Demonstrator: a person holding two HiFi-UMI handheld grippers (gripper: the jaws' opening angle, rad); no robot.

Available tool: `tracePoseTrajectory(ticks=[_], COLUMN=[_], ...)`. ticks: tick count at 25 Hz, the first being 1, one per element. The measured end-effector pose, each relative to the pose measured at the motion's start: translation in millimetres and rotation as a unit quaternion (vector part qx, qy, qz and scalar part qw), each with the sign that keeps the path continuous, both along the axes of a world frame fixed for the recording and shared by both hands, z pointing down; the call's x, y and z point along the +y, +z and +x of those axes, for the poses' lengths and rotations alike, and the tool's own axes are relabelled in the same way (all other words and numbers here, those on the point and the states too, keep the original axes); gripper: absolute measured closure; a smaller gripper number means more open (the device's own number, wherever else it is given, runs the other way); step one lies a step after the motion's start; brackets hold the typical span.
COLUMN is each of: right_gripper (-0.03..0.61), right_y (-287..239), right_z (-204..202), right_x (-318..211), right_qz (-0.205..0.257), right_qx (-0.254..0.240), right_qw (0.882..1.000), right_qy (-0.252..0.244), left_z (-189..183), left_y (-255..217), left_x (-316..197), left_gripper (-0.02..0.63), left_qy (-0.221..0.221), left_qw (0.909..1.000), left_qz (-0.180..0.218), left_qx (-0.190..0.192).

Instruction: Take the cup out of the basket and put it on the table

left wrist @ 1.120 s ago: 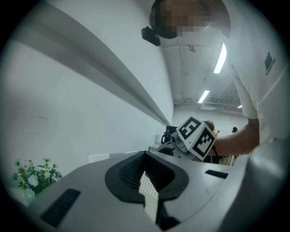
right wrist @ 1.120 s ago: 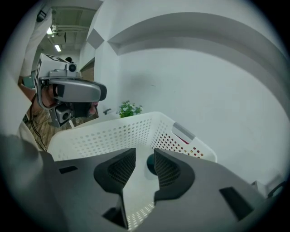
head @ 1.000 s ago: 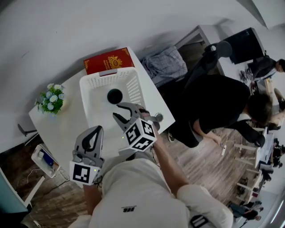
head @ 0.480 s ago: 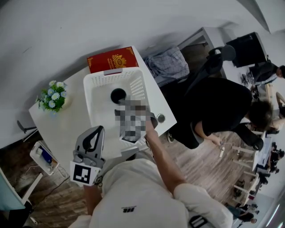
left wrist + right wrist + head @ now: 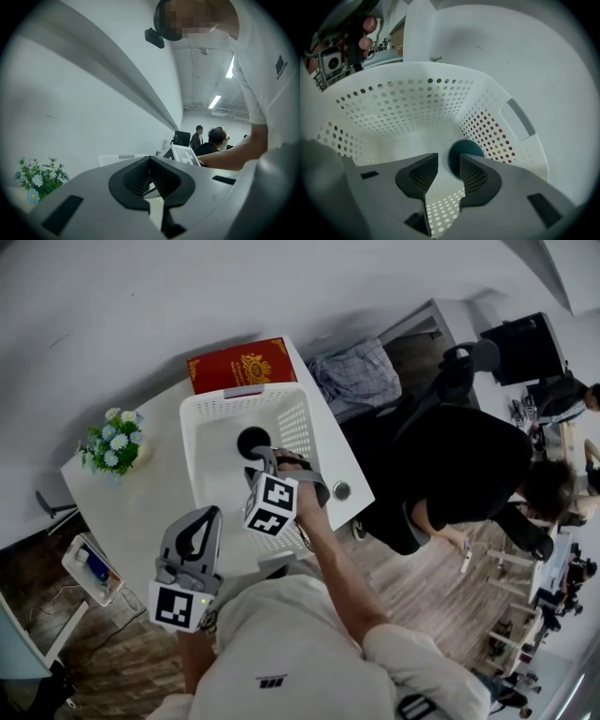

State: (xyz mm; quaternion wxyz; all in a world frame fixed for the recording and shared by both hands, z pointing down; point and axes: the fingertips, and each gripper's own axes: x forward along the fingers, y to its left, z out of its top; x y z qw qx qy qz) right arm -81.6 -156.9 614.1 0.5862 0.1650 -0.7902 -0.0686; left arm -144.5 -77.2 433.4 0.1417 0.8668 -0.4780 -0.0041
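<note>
White table (image 5: 127, 512): right gripper (image 5: 262, 461) in basket (image 5: 208, 407), jaws just opened, empty, cup (image 5: 253, 440) just ahead. No grab yet; lift-out & set-down left. Left gripper (image 5: 195, 521) closed.

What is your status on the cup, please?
Right gripper over basket, jaws just opened, nothing between them. Left gripper shut, idle. Cup just ahead, path clear.

White table (image 5: 139, 510) bears basket (image 5: 293, 431), red book (image 5: 239, 365), flowers (image 5: 116, 441).
</note>
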Motion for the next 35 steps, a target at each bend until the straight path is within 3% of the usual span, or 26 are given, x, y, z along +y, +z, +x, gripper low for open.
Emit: tracePoseTrajectory(ticks=[13,18,35], right_gripper=[0.44,0.525,0.546], right_y=[20.0,18.9,20.9], right_z=[-1.9,-3.0,-2.6], right_x=[-2.3,-4.9,10.1], right_qz=[-0.014,-0.004,-0.052], right_qx=[0.029,0.021,-0.007], right_qw=[0.999,1.0,0.998], right_qy=[-0.011,-0.015,-0.021], left_z=[-3.1,-1.9,5.3], left_y=[4.4,5.4,4.1], left_x=[-1.8,-2.5,-5.0], left_gripper=[0.604,0.604,0.604], left_qy=[-0.006,-0.005,0.001], left_qw=[1.0,0.9999,0.9999], left_qz=[-0.008,-0.009,-0.01], left_qx=[-0.001,-0.002,-0.005])
